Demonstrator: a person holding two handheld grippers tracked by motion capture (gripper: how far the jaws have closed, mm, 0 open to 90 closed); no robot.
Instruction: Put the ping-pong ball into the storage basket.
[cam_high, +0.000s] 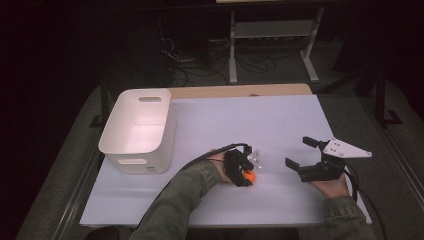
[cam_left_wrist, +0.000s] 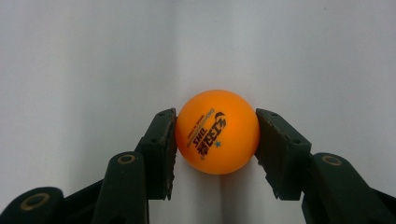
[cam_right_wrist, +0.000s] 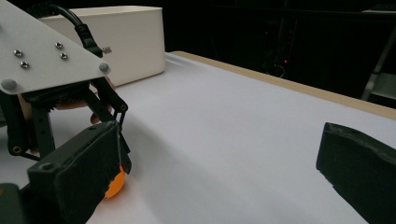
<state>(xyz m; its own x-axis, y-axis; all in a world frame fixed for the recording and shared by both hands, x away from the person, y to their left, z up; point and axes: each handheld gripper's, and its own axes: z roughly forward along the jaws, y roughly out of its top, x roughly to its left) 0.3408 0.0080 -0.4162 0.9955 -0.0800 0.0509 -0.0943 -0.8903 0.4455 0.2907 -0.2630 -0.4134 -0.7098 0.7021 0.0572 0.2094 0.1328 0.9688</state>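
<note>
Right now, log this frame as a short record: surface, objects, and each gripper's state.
surface: white table top with a wooden far edge
ball: orange ping-pong ball, printed logo, resting on the table
bin: white bin with handle slots, far left on the table, nothing visible inside
left gripper: jaws closed against both sides of the ball
right gripper: open, holding nothing, to the right of the ball

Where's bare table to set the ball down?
Bare: the white table between the bin and the right tongs, back to its far edge. Crowded: the front, around the left tongs holding the ball.
</note>
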